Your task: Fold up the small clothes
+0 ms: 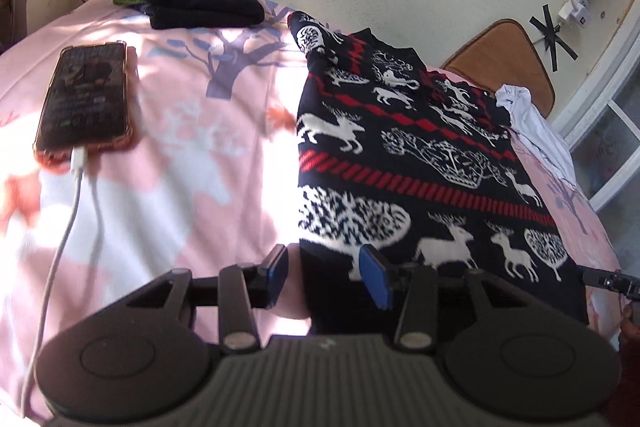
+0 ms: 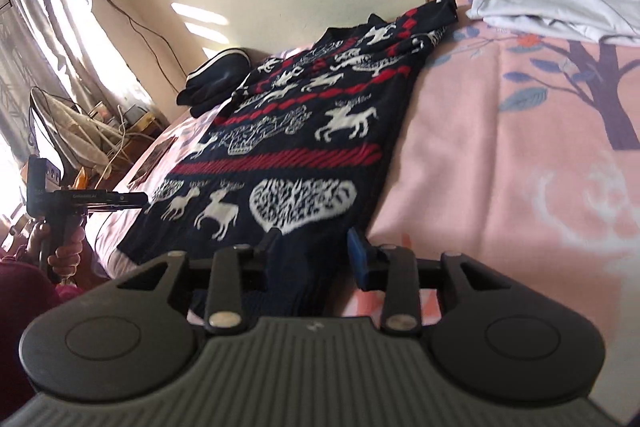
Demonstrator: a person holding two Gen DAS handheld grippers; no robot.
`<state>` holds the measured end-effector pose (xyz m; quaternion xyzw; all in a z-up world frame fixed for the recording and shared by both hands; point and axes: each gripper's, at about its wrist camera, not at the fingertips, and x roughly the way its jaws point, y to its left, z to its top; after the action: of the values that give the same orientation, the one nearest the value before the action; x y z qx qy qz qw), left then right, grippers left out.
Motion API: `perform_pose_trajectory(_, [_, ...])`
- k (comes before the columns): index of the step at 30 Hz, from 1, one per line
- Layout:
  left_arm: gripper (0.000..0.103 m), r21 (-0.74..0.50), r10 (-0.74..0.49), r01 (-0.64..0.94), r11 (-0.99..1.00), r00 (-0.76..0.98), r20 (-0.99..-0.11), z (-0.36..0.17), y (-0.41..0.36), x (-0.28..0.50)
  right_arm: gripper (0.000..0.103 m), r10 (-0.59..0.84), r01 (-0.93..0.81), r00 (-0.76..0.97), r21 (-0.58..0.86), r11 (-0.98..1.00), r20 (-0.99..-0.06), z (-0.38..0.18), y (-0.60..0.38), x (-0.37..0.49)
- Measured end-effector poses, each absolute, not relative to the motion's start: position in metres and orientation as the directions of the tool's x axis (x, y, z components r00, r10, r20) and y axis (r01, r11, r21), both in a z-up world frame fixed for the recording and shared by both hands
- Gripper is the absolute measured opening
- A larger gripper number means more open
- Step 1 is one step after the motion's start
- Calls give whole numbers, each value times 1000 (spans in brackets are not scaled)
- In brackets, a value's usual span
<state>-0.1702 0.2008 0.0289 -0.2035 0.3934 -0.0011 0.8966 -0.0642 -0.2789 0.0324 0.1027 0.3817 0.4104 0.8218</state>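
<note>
Left gripper (image 1: 324, 277) partly open, pads on either side of the near left edge of the sweater (image 1: 420, 163), not pinching it. Right gripper (image 2: 316, 251) partly open too, over the near right edge, holding nothing. Sweater lying long and flat on the pink bed (image 1: 180, 147), near hem at the bed's edge, neck at the far end. Soft, thick knit, floppy, not slippery, a bit heavy. Best to grab at the two near hem corners and lift together. Phone (image 1: 86, 99) off to the left.
</note>
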Motion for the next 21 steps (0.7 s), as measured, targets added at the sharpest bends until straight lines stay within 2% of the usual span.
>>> perform_pose_trajectory(4, [37,-368,-188,-150,918,653,-734,29,189,-185,41,757,-600,324,495,628,-567,32,-288,-78])
perform_pose_trajectory(6, [19,-368,-209,-134,920,628,-750,29,182,-186,42,774,-611,295,512,603,-560,29,-282,-81])
perform_pose_trajectory(8, [11,-353,-211,-116,928,616,-759,27,176,-186,42,809,-627,242,550,552,-536,23,-273,-83])
perform_pose_trajectory(9, [10,-348,-209,-112,931,618,-758,27,174,-186,42,819,-643,227,551,532,-527,21,-267,-84])
perform_pose_trajectory(10, [10,-359,-216,-114,926,620,-754,27,176,-185,32,827,-658,210,551,514,-522,20,-263,-85])
perform_pose_trajectory(11, [10,-376,-227,-116,919,625,-747,28,179,-185,11,832,-665,190,555,500,-521,18,-261,-83])
perform_pose_trajectory(16, [9,-535,-297,-99,839,740,-604,54,203,-188,11,891,-668,228,603,436,-392,35,-273,-69])
perform_pose_trajectory(21, [9,-592,-302,-72,802,807,-507,73,220,-153,11,891,-641,377,623,448,-253,62,-285,-32])
